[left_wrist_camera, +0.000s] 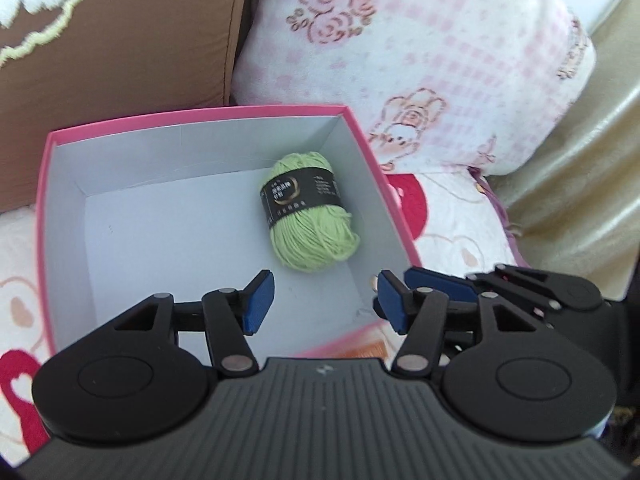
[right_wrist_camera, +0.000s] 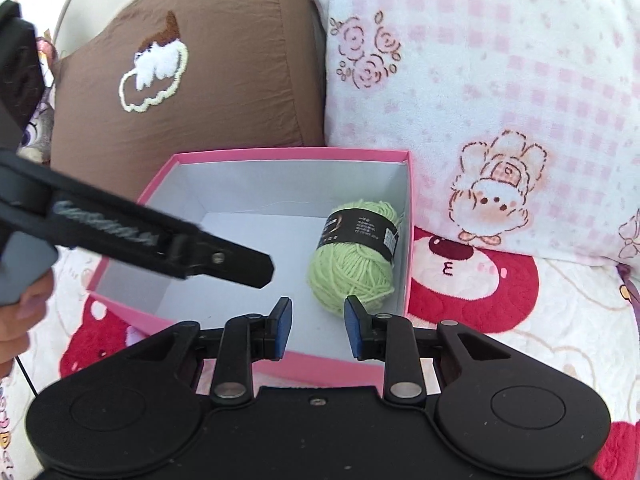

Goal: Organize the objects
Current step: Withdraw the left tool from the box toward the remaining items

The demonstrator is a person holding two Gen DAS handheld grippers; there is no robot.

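A light green yarn ball point(left_wrist_camera: 310, 216) with a black label lies inside an open pink box point(left_wrist_camera: 200, 120) with a white inside, toward its right wall. It also shows in the right wrist view point(right_wrist_camera: 354, 258), inside the same box point(right_wrist_camera: 292, 154). My left gripper point(left_wrist_camera: 326, 300) is open and empty, hovering over the box's near edge. My right gripper point(right_wrist_camera: 318, 328) is open and empty, just short of the yarn. The left gripper's fingers point(right_wrist_camera: 224, 260) reach over the box from the left in the right wrist view. The right gripper's fingers point(left_wrist_camera: 440, 284) show at the right in the left wrist view.
The box sits on a white bedspread point(right_wrist_camera: 500, 320) with red bear prints. A brown cushion point(right_wrist_camera: 180, 80) and a pink-checked white pillow point(right_wrist_camera: 500, 80) stand behind the box. A beige fabric point(left_wrist_camera: 592, 160) lies to the right.
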